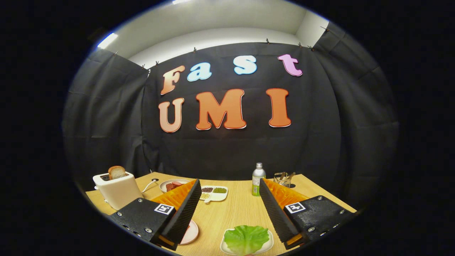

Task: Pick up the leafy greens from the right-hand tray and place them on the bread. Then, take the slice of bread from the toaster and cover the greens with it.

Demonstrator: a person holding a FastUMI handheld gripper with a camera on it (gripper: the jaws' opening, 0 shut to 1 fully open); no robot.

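On a pale wooden table inside the booth, I hold the gripper level above the work, its fingers spread wide and grasping nothing. The lettuce leaf lies on a small white tray at about six o'clock from the gap between the fingers, nearer me than the tips, slightly toward the right finger. A pale round plate peeks from under the left finger at seven o'clock; whether bread lies on it I cannot tell. The white toaster stands at ten o'clock beyond the left finger, a slice of bread upright in its slot. Further out, at twelve o'clock, sit a divided dish of beans, a plate of red pieces, a green-labelled bottle and a wire holder.

By my judgement the first step is not yet begun. To do it well I would draw back and tip the fingers down over the leaf, centre it between them, and pinch near its thick middle rib, gently, so the soft edges neither tear nor drag the light tray along.
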